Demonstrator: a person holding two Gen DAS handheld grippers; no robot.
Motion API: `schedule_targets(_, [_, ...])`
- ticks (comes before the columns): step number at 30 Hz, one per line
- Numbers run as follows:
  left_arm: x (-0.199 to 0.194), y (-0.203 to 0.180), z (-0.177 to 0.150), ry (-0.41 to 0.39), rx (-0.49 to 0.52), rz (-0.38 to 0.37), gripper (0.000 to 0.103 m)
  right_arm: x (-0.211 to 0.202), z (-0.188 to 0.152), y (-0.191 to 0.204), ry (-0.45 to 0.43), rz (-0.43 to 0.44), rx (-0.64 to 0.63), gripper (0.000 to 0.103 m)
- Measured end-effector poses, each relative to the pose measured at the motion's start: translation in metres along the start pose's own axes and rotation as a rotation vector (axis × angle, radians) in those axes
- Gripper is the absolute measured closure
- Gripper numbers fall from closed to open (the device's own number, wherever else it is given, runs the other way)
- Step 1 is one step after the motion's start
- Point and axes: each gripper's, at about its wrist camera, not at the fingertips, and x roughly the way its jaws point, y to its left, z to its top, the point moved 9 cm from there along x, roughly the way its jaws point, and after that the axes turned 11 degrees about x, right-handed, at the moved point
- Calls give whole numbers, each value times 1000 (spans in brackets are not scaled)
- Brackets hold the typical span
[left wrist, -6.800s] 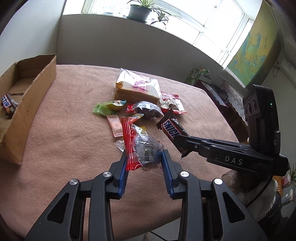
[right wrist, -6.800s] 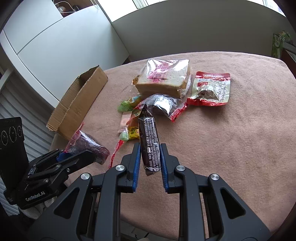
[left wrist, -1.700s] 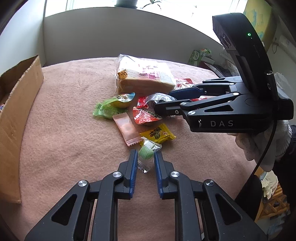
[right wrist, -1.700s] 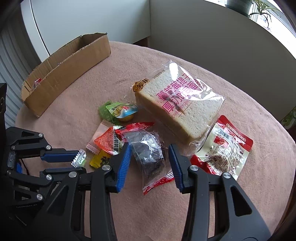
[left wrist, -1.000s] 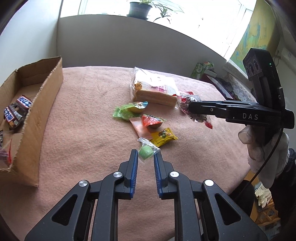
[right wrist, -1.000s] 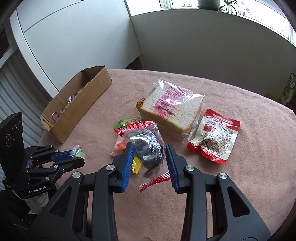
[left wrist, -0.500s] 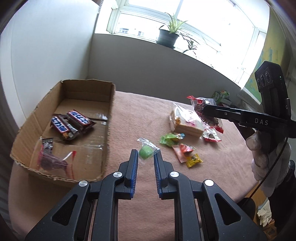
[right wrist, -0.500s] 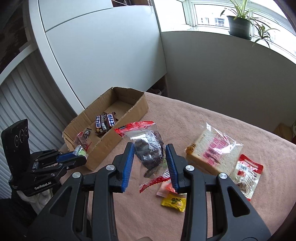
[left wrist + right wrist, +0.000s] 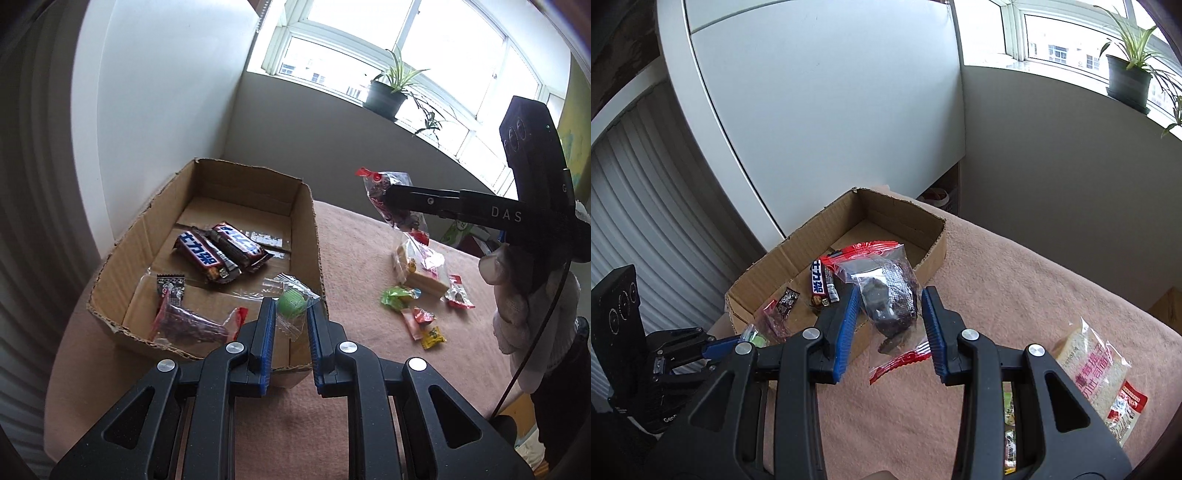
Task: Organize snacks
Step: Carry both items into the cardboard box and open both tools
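My left gripper (image 9: 290, 311) is shut on a green candy in a clear wrapper (image 9: 291, 303) and holds it over the near right corner of the cardboard box (image 9: 306, 221). My right gripper (image 9: 888, 304) is shut on a clear bag of dark dried fruit with red ends (image 9: 886, 291); it hangs above the table beside the box's right wall, as the left wrist view also shows (image 9: 391, 203). Two chocolate bars (image 9: 221, 251), a small dark packet (image 9: 170, 286) and another dried fruit bag (image 9: 192, 326) lie in the box.
A bread bag (image 9: 421, 264), a red pouch (image 9: 458, 293) and several small snacks (image 9: 413, 310) lie on the pink tablecloth (image 9: 362, 258) to the right of the box. A wall and white cabinet (image 9: 812, 110) stand behind the box. A potted plant (image 9: 386, 96) is on the sill.
Both grippers have carried their snacks left toward the box. The left one now holds the green candy over the box's near corner, and the right one has the fruit bag near the box's right wall.
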Motion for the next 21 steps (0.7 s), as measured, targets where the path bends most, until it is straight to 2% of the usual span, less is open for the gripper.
schedule_targets(8, [2, 8, 1, 1, -11, 2, 87, 29, 8, 19, 32, 5, -26, 65])
schedule_targets(13, [4, 9, 2, 3, -9, 4, 87, 33, 8, 23, 40, 0, -31, 58])
schedule_targets(14, [4, 9, 3, 3, -7, 5, 87, 32, 9, 23, 35, -3, -28, 50])
schedule_targets(15, [4, 9, 3, 4, -7, 7, 87, 30, 10, 22, 23, -7, -24, 36])
schedule_targets(17, [4, 7, 3, 2, 2, 7, 84, 24, 13, 21, -1, -6, -15, 21])
schedule_targets(18, [3, 6, 3, 1, 8, 10, 82, 22, 14, 20, -8, -3, -8, 18])
schedule_targets(19, [3, 5, 3, 2, 10, 11, 66, 19, 14, 19, -11, 0, -3, 18])
schedule_targets(20, [3, 5, 3, 3, 9, 15, 38, 17, 14, 18, -14, 0, 2, 17])
schedule_targets(21, [1, 5, 4, -9, 8, 21, 31, 14, 14, 16, -17, -3, 6, 17])
